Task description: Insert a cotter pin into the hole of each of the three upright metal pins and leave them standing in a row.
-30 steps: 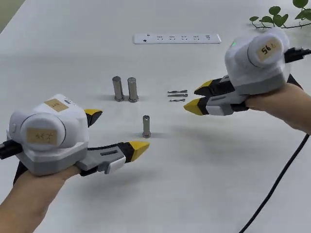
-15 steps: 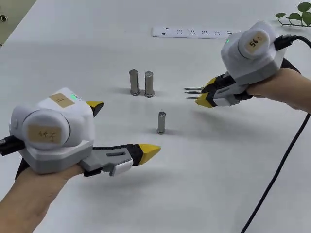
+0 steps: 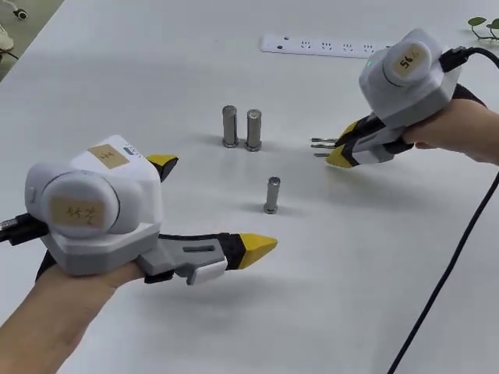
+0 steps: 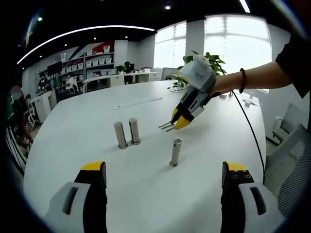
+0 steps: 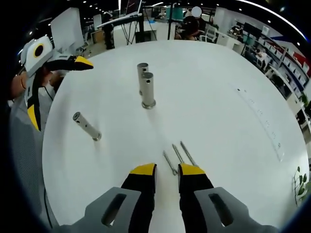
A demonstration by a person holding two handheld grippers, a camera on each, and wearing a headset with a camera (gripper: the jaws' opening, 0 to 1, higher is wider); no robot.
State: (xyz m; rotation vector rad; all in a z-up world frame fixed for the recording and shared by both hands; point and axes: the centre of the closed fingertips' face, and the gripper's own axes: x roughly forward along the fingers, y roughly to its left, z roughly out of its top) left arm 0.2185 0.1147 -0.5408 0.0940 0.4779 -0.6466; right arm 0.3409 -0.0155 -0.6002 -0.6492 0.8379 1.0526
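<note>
Three upright metal pins stand on the white table: two side by side [image 3: 229, 126] [image 3: 253, 129] and a lone one [image 3: 272, 195] nearer me. Three cotter pins [image 3: 323, 145] lie flat to their right. My right gripper [image 3: 340, 157] rests tilted down at the cotter pins' right ends, its jaws only a narrow gap apart. In the right gripper view the cotter pins [image 5: 177, 154] lie just ahead of the right gripper [image 5: 167, 171], one end reaching between the tips. My left gripper [image 3: 210, 204] hovers wide open, level with the lone pin [image 4: 175, 152]; nothing sits in the left gripper [image 4: 164, 170].
A white power strip [image 3: 327, 47] lies at the far side of the table. A black cable [image 3: 456, 249] trails from the right gripper across the table's right part. Plant leaves [image 3: 485, 25] show at the far right corner.
My right gripper has come down and left onto the ends of the cotter pins, with its jaws narrowed. The left gripper stays wide open near the lone pin. The head camera has shifted.
</note>
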